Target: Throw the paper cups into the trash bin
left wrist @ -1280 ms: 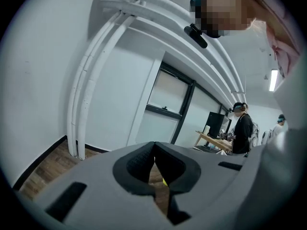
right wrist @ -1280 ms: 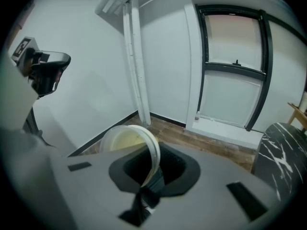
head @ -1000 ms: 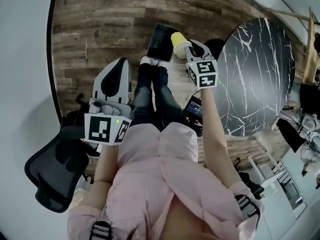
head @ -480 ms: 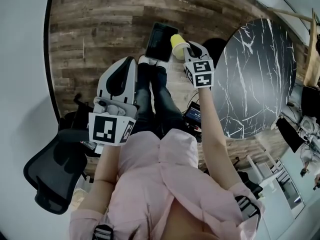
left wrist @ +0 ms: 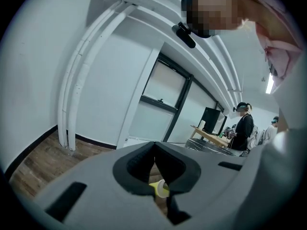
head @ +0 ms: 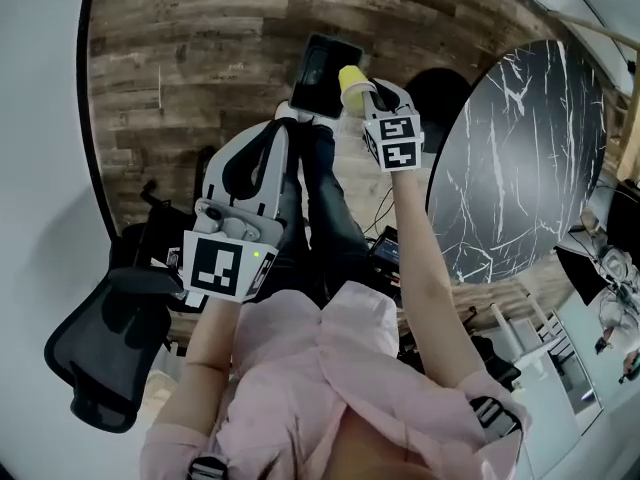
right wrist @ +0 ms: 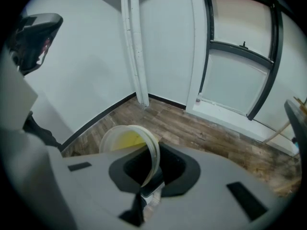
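A yellow paper cup (head: 352,80) hangs over the near right corner of the black trash bin (head: 318,72), which stands on the wood floor. My right gripper (head: 374,94) is shut on the cup's rim. In the right gripper view the cup (right wrist: 125,142) lies tilted, its open mouth turned toward the camera, with the wall pinched between the jaws of the right gripper (right wrist: 152,176). My left gripper (head: 277,131) is held lower left over the person's legs, its jaws closed together on nothing. Past the left gripper (left wrist: 154,150), the cup (left wrist: 161,189) shows small and far.
A round black marble table (head: 520,158) stands to the right. A black office chair (head: 100,358) is at the lower left. The person's legs (head: 325,198) reach toward the bin. Other people (left wrist: 242,128) stand by a desk far off.
My left gripper has risen and stretched forward along the legs toward the bin. My right gripper with the cup has drifted slightly up and left, staying over the bin's corner.
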### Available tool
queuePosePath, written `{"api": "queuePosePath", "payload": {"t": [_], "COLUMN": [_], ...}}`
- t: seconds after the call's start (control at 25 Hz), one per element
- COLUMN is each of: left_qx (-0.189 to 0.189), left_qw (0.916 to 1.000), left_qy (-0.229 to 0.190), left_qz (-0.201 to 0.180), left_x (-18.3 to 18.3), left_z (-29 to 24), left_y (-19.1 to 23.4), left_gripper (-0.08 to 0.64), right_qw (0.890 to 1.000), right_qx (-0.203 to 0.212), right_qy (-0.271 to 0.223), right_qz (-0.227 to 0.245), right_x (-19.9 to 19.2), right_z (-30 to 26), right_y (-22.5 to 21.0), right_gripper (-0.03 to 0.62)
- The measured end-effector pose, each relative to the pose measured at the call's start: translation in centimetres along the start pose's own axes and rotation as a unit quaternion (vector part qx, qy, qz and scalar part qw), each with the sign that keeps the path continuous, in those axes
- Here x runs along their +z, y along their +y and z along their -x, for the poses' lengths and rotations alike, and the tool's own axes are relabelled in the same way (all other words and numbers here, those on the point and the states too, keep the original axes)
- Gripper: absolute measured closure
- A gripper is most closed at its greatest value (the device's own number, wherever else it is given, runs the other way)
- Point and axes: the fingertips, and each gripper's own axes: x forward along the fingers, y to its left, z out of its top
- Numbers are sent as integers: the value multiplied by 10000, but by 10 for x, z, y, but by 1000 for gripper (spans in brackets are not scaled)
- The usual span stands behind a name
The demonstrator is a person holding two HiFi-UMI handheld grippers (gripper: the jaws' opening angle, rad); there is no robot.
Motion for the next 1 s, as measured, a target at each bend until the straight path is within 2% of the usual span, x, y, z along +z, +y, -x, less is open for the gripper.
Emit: {"api": "queuePosePath", "payload": {"t": [0.48,1.0], "left_qx": [-31,383], "left_qw": [9994,9977], "left_qy": [73,136], "left_qz": [327,535], "left_x": [-40,-78], "left_z": [-17,-28], "left_y": [11,39], "left_gripper": [545,545], "right_qw": [9987,9984], "right_qx": [-231,-95], "right_qy": [443,541], "right_qz": [-120,-109], "right_x": [-56,-88], "right_z": [-41,-93], "right_y": [-3,-1], "right_gripper": [549,549]}}
